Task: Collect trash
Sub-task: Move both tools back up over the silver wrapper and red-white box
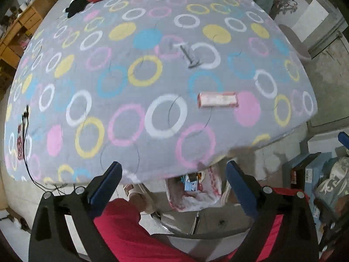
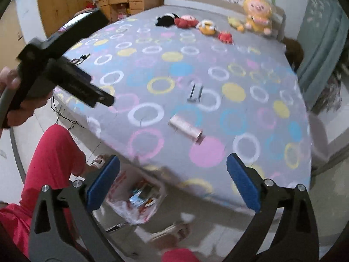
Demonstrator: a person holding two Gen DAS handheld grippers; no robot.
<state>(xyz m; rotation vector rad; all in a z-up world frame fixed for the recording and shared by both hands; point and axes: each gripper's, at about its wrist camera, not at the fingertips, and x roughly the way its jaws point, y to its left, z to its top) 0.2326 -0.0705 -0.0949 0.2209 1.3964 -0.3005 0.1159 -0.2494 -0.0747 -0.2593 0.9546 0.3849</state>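
plush toys (image 2: 207, 27): 6 | pink wrappers (image 2: 186, 128): 1 | grey razors (image 2: 194, 93): 1 | trash bags (image 2: 135, 203): 1 | beds (image 2: 272, 118): 1 | grippers (image 2: 173, 185): 2

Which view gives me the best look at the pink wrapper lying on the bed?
The left wrist view: the pink wrapper lies broadside, whole and fairly sharp, near the edge of the bed. The right wrist view shows the same wrapper at an angle and more blurred, though still unobstructed.

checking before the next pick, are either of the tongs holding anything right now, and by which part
Nothing is held. The left tongs and right tongs both stand wide open with nothing between their blue pads. The pink-and-white wrapper lies untouched on the bed.
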